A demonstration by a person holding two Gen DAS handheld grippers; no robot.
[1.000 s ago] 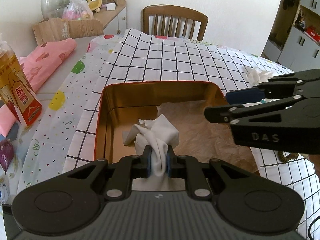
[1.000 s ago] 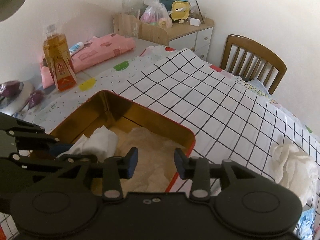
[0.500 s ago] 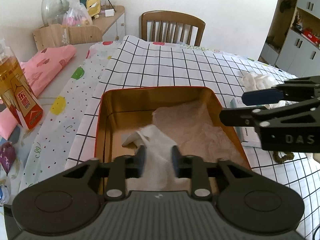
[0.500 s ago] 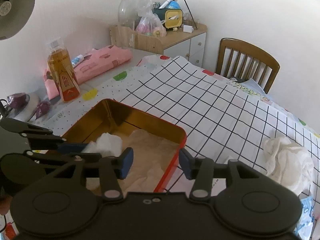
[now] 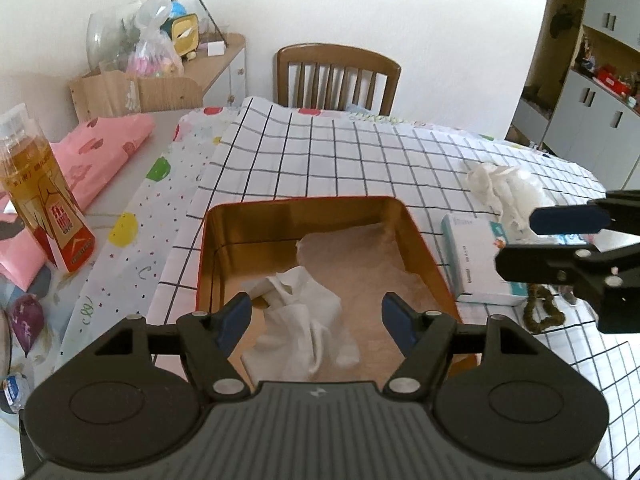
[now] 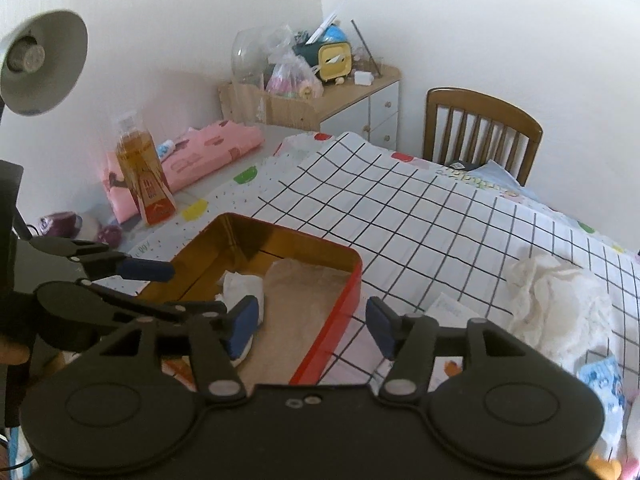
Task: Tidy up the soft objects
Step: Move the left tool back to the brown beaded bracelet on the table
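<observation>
Across the grid-checked tablecloth, the left wrist view showed the left gripper, its jaws just opened wide, above the crumpled white cloth lying released inside the red-rimmed golden tin, while the right wrist view showed the right gripper, its empty jaws just widened, over the tin's rim, which it risked clipping en route to the loose white tissue heap.

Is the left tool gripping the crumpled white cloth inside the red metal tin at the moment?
No, the left tool stands open, its pads clear of the crumpled white cloth lying in the red metal tin.
</observation>
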